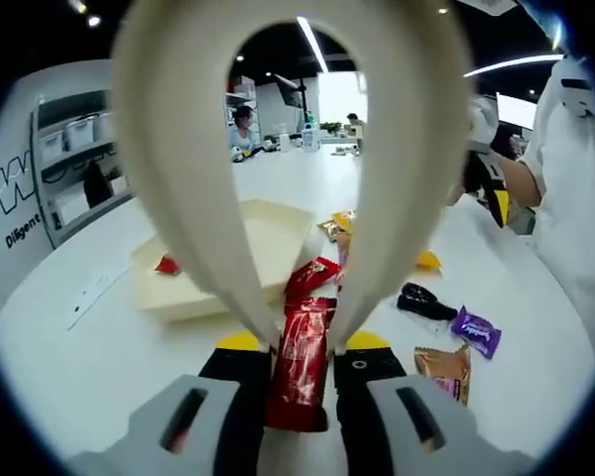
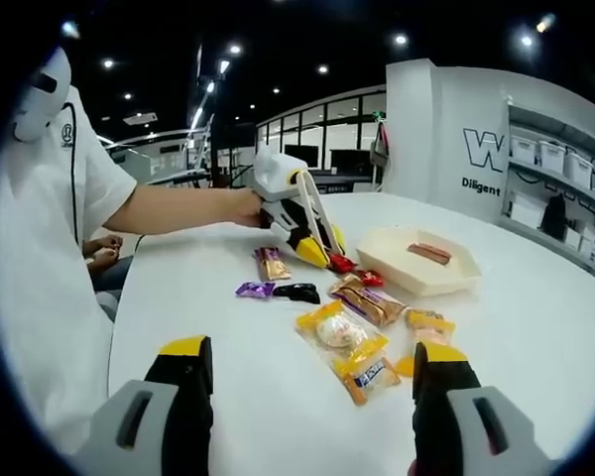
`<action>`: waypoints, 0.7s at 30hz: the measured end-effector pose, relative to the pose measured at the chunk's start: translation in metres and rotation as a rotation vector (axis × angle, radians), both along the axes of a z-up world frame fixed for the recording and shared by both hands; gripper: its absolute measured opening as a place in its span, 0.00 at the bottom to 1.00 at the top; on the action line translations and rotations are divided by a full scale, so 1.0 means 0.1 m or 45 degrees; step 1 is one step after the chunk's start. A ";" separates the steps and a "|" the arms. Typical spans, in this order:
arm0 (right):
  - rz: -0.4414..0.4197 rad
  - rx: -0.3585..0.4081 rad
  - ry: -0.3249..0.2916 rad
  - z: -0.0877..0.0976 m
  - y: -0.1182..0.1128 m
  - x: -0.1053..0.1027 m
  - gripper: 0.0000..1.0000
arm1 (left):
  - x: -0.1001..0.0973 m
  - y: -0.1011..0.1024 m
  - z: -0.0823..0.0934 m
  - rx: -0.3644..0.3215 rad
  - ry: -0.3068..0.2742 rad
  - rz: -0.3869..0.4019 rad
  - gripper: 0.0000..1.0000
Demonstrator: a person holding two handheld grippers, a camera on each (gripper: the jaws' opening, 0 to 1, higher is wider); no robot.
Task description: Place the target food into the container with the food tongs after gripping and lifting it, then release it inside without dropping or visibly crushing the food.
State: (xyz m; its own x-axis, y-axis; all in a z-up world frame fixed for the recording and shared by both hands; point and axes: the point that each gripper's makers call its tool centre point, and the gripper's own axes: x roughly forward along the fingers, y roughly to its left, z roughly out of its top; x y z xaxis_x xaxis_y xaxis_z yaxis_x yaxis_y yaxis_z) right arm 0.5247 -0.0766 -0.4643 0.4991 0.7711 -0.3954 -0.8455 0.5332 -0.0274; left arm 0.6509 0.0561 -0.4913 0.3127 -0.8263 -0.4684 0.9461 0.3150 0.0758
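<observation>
**Red packet gripped, container not yet reached**

In the left gripper view, cream food tongs point(image 1: 288, 149) are held by the left gripper point(image 1: 302, 362), and a red packet point(image 1: 302, 357) is pinched between the tong tips, which are pressed together on it. The step in hand is judged to be the grip and lift (whether the packet is clear of the table cannot be told). The beige container point(image 1: 268, 238) lies just beyond the tongs, with one snack already inside it. What is called for next is a short carry over the container's near wall and a gentle release, so that the packet is not squashed.

In the right gripper view, the right gripper point(image 2: 312, 392) is seen spread, with nothing between its jaws, above the near edge of the white table point(image 2: 535, 327). Wrapped snacks point(image 2: 347, 347) are scattered about the table's middle. Shelving and ceiling lights are seen in the room behind.
</observation>
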 end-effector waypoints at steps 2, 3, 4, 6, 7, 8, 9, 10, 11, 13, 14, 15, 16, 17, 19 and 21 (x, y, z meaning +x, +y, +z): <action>-0.004 0.001 0.003 0.00 -0.01 0.00 0.82 | -0.01 0.00 0.00 0.001 0.002 -0.002 0.23; -0.007 0.000 0.005 -0.01 -0.01 0.01 0.82 | -0.01 0.00 0.00 0.002 0.003 -0.003 0.23; -0.009 0.003 0.003 0.00 -0.01 0.01 0.82 | -0.02 0.00 0.00 0.004 0.000 -0.006 0.23; -0.012 0.005 0.004 0.00 -0.01 0.01 0.81 | -0.04 0.00 0.02 0.002 0.001 -0.008 0.23; -0.013 0.004 0.004 0.00 -0.02 0.01 0.81 | -0.04 -0.01 0.02 0.000 0.002 -0.009 0.23; -0.019 0.007 0.006 0.00 -0.02 0.02 0.81 | -0.05 -0.01 0.03 -0.002 0.003 -0.010 0.23; -0.020 0.008 0.006 0.00 -0.02 0.02 0.81 | -0.06 -0.01 0.05 -0.004 0.004 -0.011 0.22; -0.023 0.013 0.008 0.00 -0.02 0.03 0.81 | -0.07 -0.01 0.06 -0.004 0.007 -0.013 0.22; -0.027 0.015 0.009 0.00 -0.02 0.03 0.81 | -0.07 0.00 0.07 -0.004 0.007 -0.014 0.22; -0.034 0.021 0.010 0.01 -0.03 0.04 0.80 | -0.09 0.00 0.09 -0.005 0.011 -0.016 0.22; -0.037 0.026 0.010 0.01 -0.03 0.04 0.80 | -0.10 -0.01 0.11 -0.006 0.012 -0.018 0.22; -0.043 0.028 0.010 0.01 -0.04 0.05 0.80 | -0.11 -0.01 0.13 -0.007 0.015 -0.020 0.22; -0.047 0.028 0.010 0.01 -0.04 0.05 0.79 | -0.12 -0.01 0.14 -0.007 0.015 -0.022 0.22; -0.051 0.030 0.012 0.01 -0.04 0.05 0.79 | -0.14 -0.02 0.16 -0.009 0.018 -0.027 0.22; -0.062 0.034 0.017 0.01 -0.04 0.06 0.79 | -0.17 -0.03 0.19 -0.013 0.019 -0.035 0.22; -0.071 0.037 0.014 0.01 -0.04 0.06 0.78 | -0.19 -0.04 0.21 -0.011 0.015 -0.041 0.22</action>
